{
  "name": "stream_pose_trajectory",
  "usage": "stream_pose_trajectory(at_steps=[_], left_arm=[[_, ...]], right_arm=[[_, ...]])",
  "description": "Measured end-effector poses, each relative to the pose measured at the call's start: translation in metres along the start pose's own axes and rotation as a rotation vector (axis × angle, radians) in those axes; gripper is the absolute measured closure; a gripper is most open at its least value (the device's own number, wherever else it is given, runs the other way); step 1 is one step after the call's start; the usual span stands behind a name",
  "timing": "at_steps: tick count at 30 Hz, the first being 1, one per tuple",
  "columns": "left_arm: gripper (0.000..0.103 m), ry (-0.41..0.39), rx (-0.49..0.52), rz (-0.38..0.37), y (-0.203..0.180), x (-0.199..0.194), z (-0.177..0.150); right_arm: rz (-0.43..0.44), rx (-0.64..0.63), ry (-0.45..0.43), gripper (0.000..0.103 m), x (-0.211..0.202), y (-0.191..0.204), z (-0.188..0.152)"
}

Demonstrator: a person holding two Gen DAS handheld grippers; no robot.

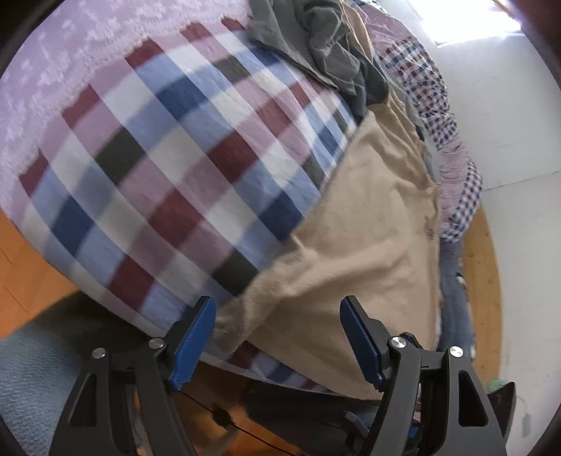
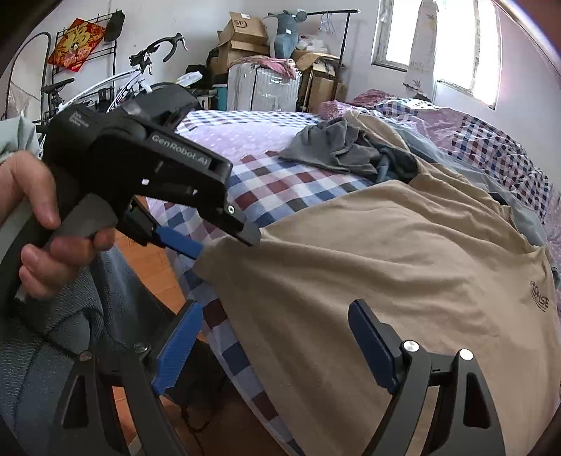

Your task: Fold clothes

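Progress: scant; tan shirt (image 2: pixel 385 266) lay spread, unfolded, across lower right of the frame on my checked bedspread (image 1: pixel 168 168); grey clothes (image 2: pixel 333 147) heaped upper centre, untouched; left gripper (image 2: pixel 224 242) gaped at its hem, clamping nothing; right gripper (image 2: pixel 277 347) wide, empty.

Left claw (image 1: pixel 277 342) and right claw (image 2: pixel 277 347) agape.

"GenRobot.AI" on left claw (image 2: pixel 224 242); "SF" on box (image 2: pixel 243 26)
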State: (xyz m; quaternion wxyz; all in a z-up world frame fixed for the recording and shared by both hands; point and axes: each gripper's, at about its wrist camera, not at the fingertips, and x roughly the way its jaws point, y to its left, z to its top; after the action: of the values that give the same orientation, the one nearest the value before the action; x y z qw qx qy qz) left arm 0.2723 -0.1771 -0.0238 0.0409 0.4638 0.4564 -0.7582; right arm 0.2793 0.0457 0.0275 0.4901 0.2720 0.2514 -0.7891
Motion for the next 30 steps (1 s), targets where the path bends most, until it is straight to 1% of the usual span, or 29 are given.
stream_pose_trajectory(at_steps=[1, 3, 4, 5, 6, 7, 8, 9, 13, 15, 17, 19, 21, 23, 24, 25, 26, 28, 30], left_arm=[[0.028, 0.000, -0.004, 0.006, 0.002, 0.001, 0.000], [0.047, 0.029, -0.007, 0.014, 0.003, 0.008, 0.000], [0.068, 0.046, -0.007, 0.020, 0.003, 0.012, 0.000], [0.080, 0.056, -0.006, 0.013, 0.003, 0.013, -0.001], [0.082, 0.059, -0.004, -0.004, 0.003, 0.012, -0.001], [0.086, 0.062, -0.003, -0.021, 0.003, 0.011, -0.001], [0.095, 0.064, -0.001, -0.039, 0.002, 0.010, -0.001], [0.097, 0.064, -0.004, -0.068, 0.003, 0.007, -0.001], [0.099, 0.075, -0.040, -0.251, 0.006, -0.005, 0.001], [0.099, 0.088, -0.058, -0.339, 0.008, -0.009, 0.003], [0.099, 0.100, -0.077, -0.420, 0.010, -0.013, 0.005], [0.099, 0.113, -0.098, -0.469, 0.013, -0.013, 0.006], [0.099, 0.123, -0.123, -0.500, 0.016, -0.013, 0.008], [0.099, 0.129, -0.144, -0.526, 0.018, -0.013, 0.010], [0.099, 0.128, -0.150, -0.534, 0.017, -0.012, 0.012], [0.099, 0.126, -0.158, -0.546, 0.017, -0.013, 0.013], [0.099, 0.122, -0.167, -0.561, 0.017, -0.013, 0.013], [0.099, 0.109, -0.175, -0.552, 0.018, -0.013, 0.014], [0.088, 0.094, -0.180, -0.530, 0.019, -0.013, 0.013]], right_arm=[[-0.002, 0.000, 0.002, 0.015, 0.001, 0.000, 0.000], [-0.008, -0.009, 0.004, 0.015, 0.002, 0.002, -0.001], [-0.014, -0.021, 0.002, 0.015, 0.002, 0.004, 0.000], [-0.019, -0.035, -0.002, 0.015, 0.003, 0.007, 0.000], [-0.025, -0.048, -0.005, 0.015, 0.003, 0.010, 0.000], [-0.030, -0.061, -0.008, 0.015, 0.004, 0.013, 0.001], [-0.041, -0.082, -0.018, 0.015, 0.004, 0.017, 0.001], [-0.052, -0.106, -0.031, 0.015, 0.004, 0.022, 0.002], [-0.104, -0.199, -0.099, 0.016, 0.003, 0.044, 0.008], [-0.133, -0.234, -0.125, 0.019, 0.005, 0.053, 0.011], [-0.189, -0.281, -0.140, 0.032, 0.010, 0.062, 0.013], [-0.240, -0.330, -0.146, 0.038, 0.016, 0.069, 0.014], [-0.284, -0.376, -0.155, 0.042, 0.021, 0.076, 0.013], [-0.348, -0.423, -0.153, 0.060, 0.028, 0.080, 0.013], [-0.381, -0.446, -0.151, 0.065, 0.032, 0.081, 0.013], [-0.415, -0.463, -0.140, 0.072, 0.036, 0.081, 0.013], [-0.431, -0.471, -0.131, 0.085, 0.040, 0.080, 0.013], [-0.433, -0.456, -0.123, 0.103, 0.043, 0.074, 0.016], [-0.420, -0.432, -0.131, 0.103, 0.040, 0.069, 0.019]])
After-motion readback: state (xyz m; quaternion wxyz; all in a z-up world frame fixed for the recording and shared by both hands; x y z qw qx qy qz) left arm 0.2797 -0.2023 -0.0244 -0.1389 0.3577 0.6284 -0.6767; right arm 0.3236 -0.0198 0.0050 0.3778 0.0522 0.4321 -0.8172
